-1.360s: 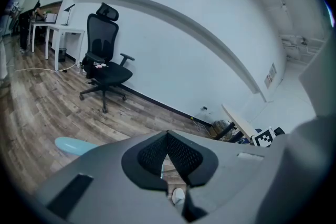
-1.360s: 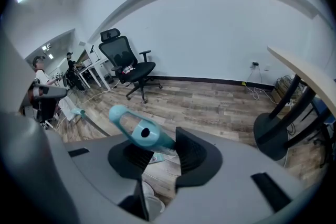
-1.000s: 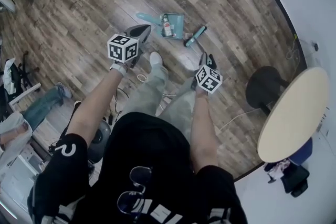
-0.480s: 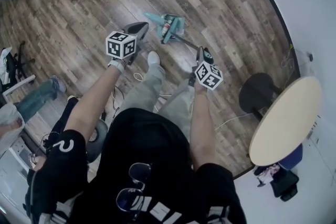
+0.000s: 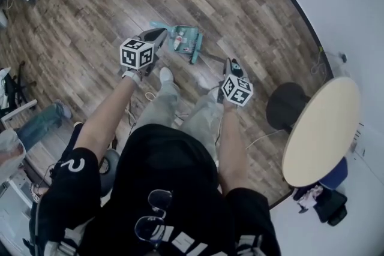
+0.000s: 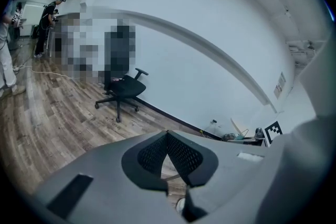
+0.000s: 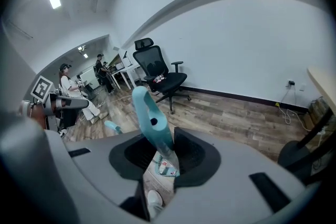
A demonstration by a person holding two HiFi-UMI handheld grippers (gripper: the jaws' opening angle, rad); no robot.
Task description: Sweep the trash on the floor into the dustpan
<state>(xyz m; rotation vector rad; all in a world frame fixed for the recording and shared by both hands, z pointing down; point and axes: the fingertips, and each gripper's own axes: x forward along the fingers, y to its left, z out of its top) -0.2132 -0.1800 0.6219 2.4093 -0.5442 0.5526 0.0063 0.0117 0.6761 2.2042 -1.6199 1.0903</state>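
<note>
A teal dustpan point(image 5: 191, 32) lies on the wood floor ahead of my feet, with trash point(image 5: 179, 41) lying in it. My right gripper point(image 5: 230, 63) is shut on the handle of a teal brush point(image 7: 149, 118), whose head point(image 5: 195, 56) sits at the pan's near right edge. Between the right jaws I see the dustpan point(image 7: 167, 168) and its handle point(image 7: 113, 126). My left gripper point(image 5: 157, 35) hovers just left of the pan. In its own view the left gripper point(image 6: 168, 136) is shut, the jaw tips meeting with nothing between them.
A round table point(image 5: 324, 129) and a dark round base point(image 5: 287, 105) stand to the right by the white wall. An office chair point(image 6: 123, 89) stands further along the wall. My shoe point(image 5: 166, 74) is just behind the pan. People stand far off in the room.
The brush, which lay to the right of the dustpan, now reaches from my right gripper to the pan's near right edge. Both grippers sit a little closer to the pan.
</note>
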